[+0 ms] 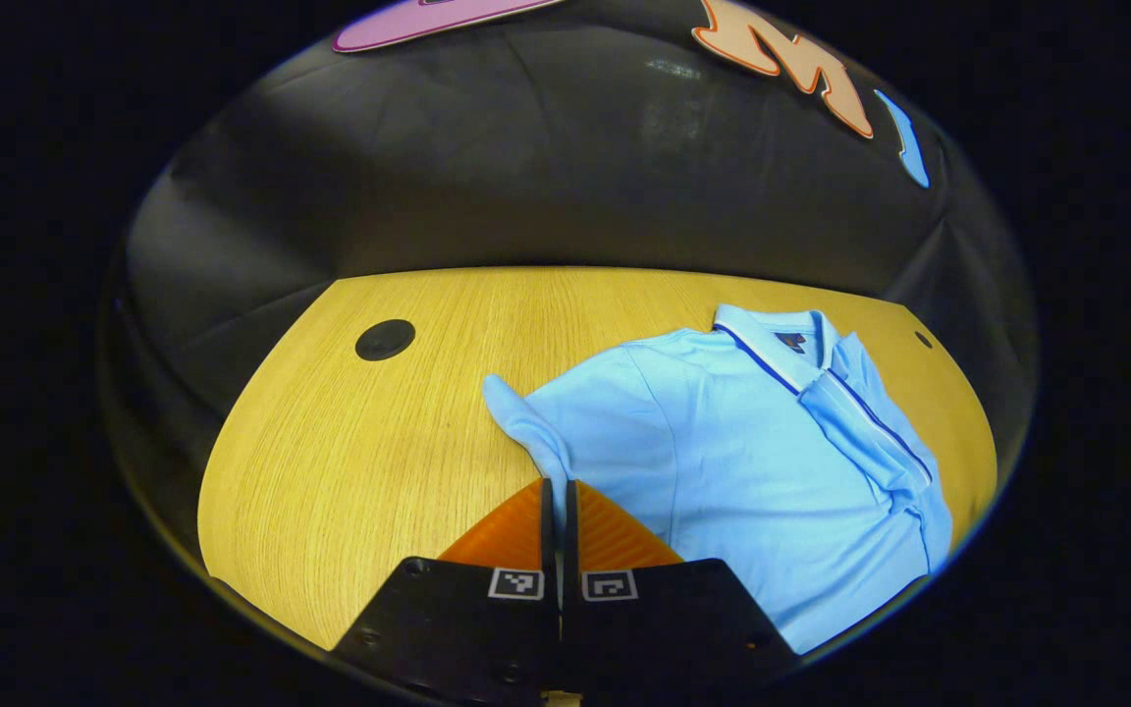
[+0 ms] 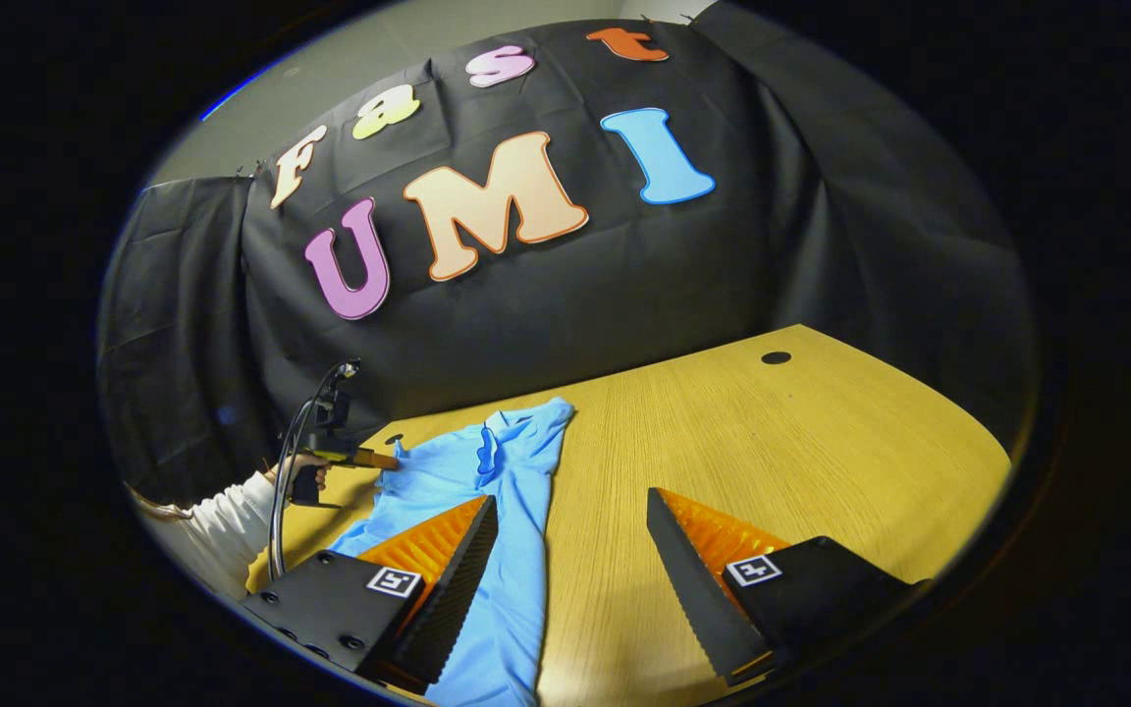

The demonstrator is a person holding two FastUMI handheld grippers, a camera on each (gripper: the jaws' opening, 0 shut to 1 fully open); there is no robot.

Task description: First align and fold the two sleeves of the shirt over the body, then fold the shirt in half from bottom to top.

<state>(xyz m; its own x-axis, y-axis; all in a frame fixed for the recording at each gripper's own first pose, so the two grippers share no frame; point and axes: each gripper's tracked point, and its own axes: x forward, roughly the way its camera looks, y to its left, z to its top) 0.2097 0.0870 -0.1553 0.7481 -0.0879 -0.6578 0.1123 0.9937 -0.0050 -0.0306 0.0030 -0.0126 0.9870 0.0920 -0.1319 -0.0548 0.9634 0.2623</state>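
Note:
A light blue polo shirt [image 1: 742, 462] lies flat on the wooden table [image 1: 350, 462], collar toward the far edge. One sleeve [image 1: 865, 412] lies folded across the body on the right side. The other sleeve [image 1: 518, 412] sticks out to the left and runs down into my left gripper [image 1: 559, 483], whose fingers are shut on its end. In the right gripper view the shirt [image 2: 511, 511] lies to the left, and my right gripper [image 2: 570, 496] hovers open above its edge, one finger [image 2: 457, 560] over the cloth. The left gripper [image 2: 379, 459] shows farther off, at the shirt's far side.
A black round cable cap [image 1: 385, 339] sits in the table at the back left, and a smaller hole [image 1: 922, 339] lies beyond the collar. A person's hand [image 2: 302, 473] with a white sleeve [image 2: 222, 520] holds the left gripper. Black cloth walls close in behind the table [image 2: 821, 442].

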